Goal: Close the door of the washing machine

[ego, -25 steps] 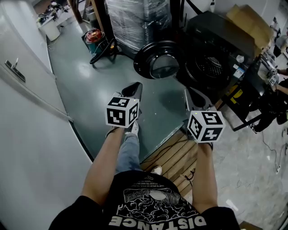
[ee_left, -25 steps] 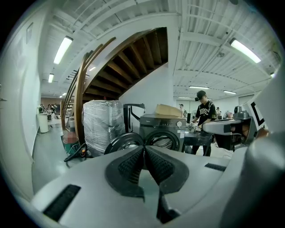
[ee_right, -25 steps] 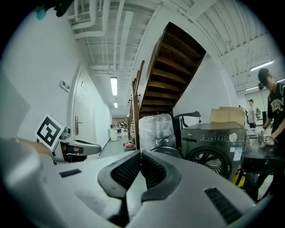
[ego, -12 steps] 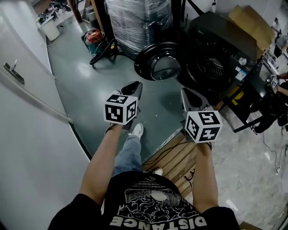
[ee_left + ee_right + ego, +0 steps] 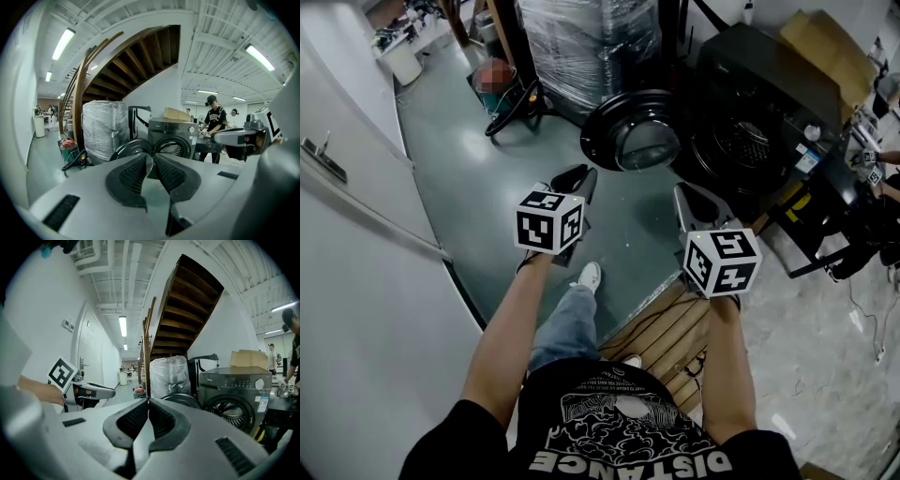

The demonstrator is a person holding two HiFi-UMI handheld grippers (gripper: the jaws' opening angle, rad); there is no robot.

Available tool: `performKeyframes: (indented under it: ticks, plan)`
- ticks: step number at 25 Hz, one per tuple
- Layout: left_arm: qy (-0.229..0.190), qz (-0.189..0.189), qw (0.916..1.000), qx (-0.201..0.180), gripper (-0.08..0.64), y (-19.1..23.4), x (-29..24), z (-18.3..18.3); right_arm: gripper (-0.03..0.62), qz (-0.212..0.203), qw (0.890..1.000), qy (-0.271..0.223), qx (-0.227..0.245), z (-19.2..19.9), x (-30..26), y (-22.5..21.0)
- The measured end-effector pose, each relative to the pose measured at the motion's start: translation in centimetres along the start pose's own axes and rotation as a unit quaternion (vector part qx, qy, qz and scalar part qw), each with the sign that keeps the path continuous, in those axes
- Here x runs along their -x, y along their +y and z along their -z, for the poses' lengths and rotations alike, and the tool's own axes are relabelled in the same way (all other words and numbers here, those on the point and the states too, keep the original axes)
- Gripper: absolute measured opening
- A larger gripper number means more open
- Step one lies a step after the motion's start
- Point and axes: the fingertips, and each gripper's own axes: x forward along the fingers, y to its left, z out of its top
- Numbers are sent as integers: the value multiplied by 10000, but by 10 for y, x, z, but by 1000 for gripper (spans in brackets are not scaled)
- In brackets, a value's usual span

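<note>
The dark front-loading washing machine [image 5: 759, 103] stands at the upper right with its round door [image 5: 633, 131] swung wide open to the left. Both grippers hang in the air short of it, touching nothing. My left gripper [image 5: 579, 174] points toward the door. Its jaws have just been opening and show a narrow gap with nothing between them. In the left gripper view [image 5: 151, 157] the door [image 5: 131, 147] and the machine [image 5: 176, 133] lie straight beyond its tips. My right gripper [image 5: 681, 193] is shut and empty, and its own view [image 5: 149, 401] has the machine [image 5: 234, 385] off to the right.
A plastic-wrapped pallet [image 5: 591, 47] stands behind the open door, with a blurred red-topped item and a cable [image 5: 497, 80] to its left. A white wall with a door handle [image 5: 356, 234] runs along the left. Wooden slats [image 5: 666, 328] lie underfoot. People stand at a table [image 5: 215, 122] right of the machine.
Both grippers have moved forward, closer to the open door, and the person's foot has stepped forward with them.
</note>
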Motion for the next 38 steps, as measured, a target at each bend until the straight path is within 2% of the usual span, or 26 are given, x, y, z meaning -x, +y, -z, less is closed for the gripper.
performKeyframes:
  ticks: [2,8,20,38]
  plan:
    - [11,26,10000,6,76,6,-6,-1,21,-2,10000,27,17,0,-8,-1]
    - [97,79,9999,-1,82,25,-25,-2,21,-93,9999,98,-7,0,-31,-3]
    - [340,330,9983,-327,107,70,-75,-5,23,-323,9991,261,-14,1,-92,0]
    - [715,781,9929,-539,144,162,-189,-5,23,-595,9967,544,126,-1,-219,-13]
